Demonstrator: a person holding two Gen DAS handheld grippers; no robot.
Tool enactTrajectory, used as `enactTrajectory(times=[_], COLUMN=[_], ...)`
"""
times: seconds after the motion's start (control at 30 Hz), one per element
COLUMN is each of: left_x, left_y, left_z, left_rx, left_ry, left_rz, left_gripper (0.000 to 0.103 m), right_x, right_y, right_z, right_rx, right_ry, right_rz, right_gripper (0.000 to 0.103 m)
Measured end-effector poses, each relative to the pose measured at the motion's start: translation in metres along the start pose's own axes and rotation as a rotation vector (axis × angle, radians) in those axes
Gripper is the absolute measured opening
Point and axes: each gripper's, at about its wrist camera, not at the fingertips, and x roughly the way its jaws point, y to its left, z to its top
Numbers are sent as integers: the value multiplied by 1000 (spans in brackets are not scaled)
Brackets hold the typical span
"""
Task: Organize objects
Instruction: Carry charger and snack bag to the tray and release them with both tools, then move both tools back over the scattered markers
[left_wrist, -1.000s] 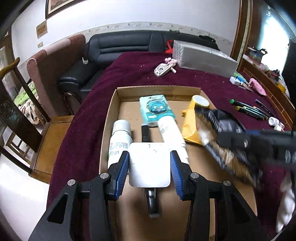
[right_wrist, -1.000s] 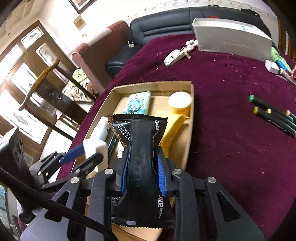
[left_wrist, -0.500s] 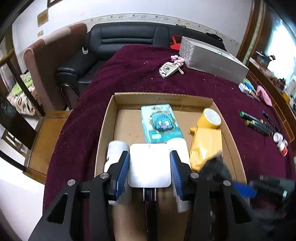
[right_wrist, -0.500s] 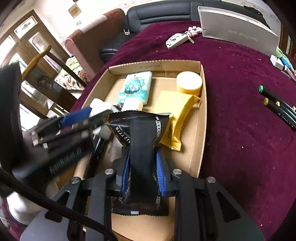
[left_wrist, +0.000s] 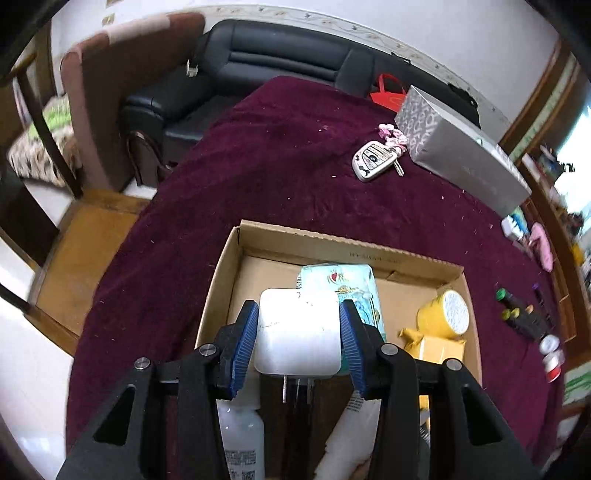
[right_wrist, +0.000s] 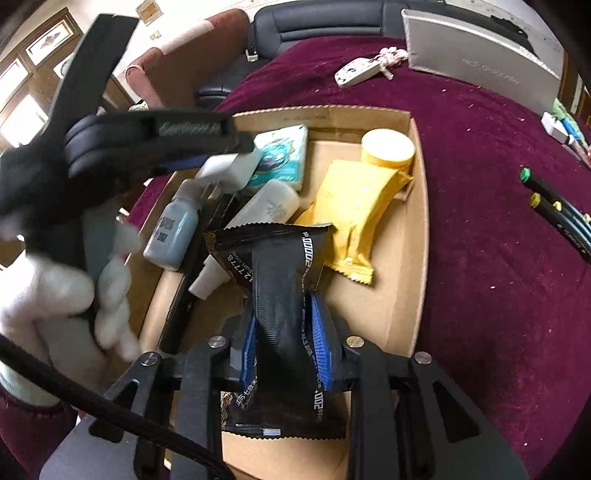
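A shallow cardboard box (left_wrist: 332, 242) (right_wrist: 419, 229) sits on the maroon tablecloth. My left gripper (left_wrist: 298, 332) is shut on a white plug adapter (left_wrist: 298, 330), prongs down, held above the box's left half; it also shows in the right wrist view (right_wrist: 227, 168). My right gripper (right_wrist: 282, 332) is shut on a black snack packet (right_wrist: 280, 288), low over the box's near half. In the box lie a teal tissue pack (left_wrist: 340, 284) (right_wrist: 284, 157), two white bottles (right_wrist: 173, 229) (right_wrist: 266, 208), a yellow packet (right_wrist: 351, 218) and a yellow round tub (left_wrist: 445, 314) (right_wrist: 388, 149).
On the cloth beyond the box are a car key with a pink fob (left_wrist: 373, 160) (right_wrist: 356, 72) and a long silver box (left_wrist: 458, 151) (right_wrist: 476, 61). Markers (left_wrist: 521, 319) (right_wrist: 554, 210) lie to the right. A black sofa (left_wrist: 266, 70) and wooden chairs stand at the left.
My left gripper has moved forward over the box with the adapter. My right gripper has lowered the black packet toward the box floor beside the yellow packet.
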Motion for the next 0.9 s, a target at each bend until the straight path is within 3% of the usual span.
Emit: enactTrajectory(times=[0.1,0.17,0.23,0.43,0.57,0.7,0.83,0.9], left_x=[-3,-11,-24,-68,-109,-159,-220,-239], left_y=[9,13,14,10,-12,-53,-107,-125], left_z=[3,4,3,-7,-24,-48,-86,-102], left_rx=[-52,-66,-72,-67,-4,120,270,293], left_ry=[9,-12,-44,-85,-168,-330,-611,-683], left_rz=[-67,-103,-136,-211,-205,-127,-21,-39], left_gripper=[45,50,57,65,65,65,68,85], right_x=[2,0,-8,-48,-77,-118,-176,-211], right_y=[2,4,4,4,1,-12,-30,-37], right_z=[-2,-2,-4,-15,-29,-45,-68,-83], right_rx=[-8,-16,-23,-26,-15,4,23,18], right_ry=[-6,-10,-31,-137,-210,-317,-489,-604], right_rz=[-12,-6,-11,15,21,-12,-108,-191], right_gripper=[35,49,50,52,53,53,61,70])
